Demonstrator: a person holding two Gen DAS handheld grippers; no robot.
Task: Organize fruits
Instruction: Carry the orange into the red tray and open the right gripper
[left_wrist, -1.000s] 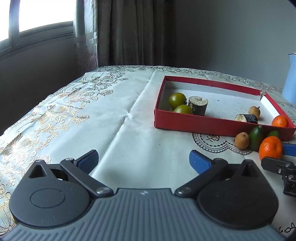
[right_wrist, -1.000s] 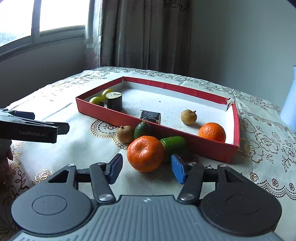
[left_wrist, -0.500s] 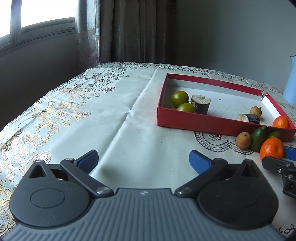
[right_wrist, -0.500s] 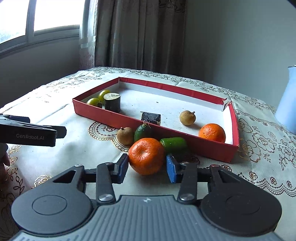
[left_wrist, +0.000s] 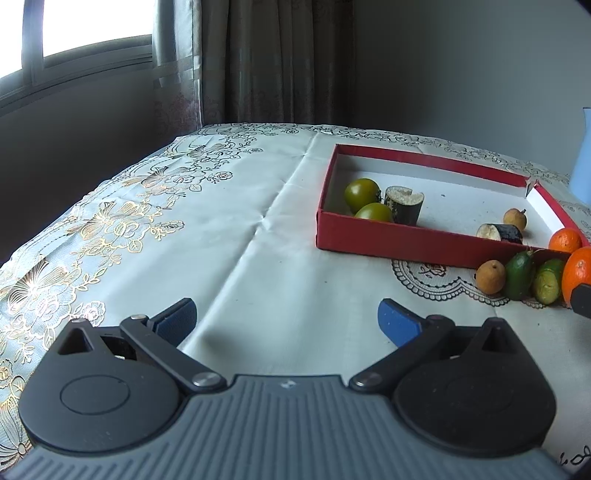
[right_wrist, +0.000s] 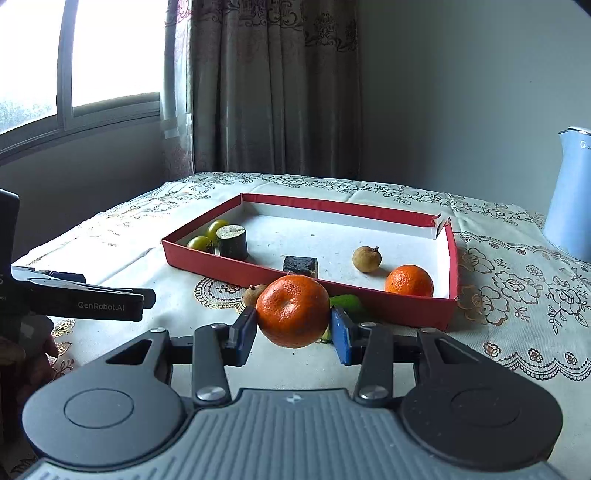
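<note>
Your right gripper (right_wrist: 293, 328) has its blue pads clamped on the round orange mandarin (right_wrist: 292, 311), held just near of the shallow red cardboard tray (right_wrist: 380, 308). Your left gripper (left_wrist: 286, 319) is spread wide over bare floral tablecloth (left_wrist: 184, 229), tray far right.
</note>
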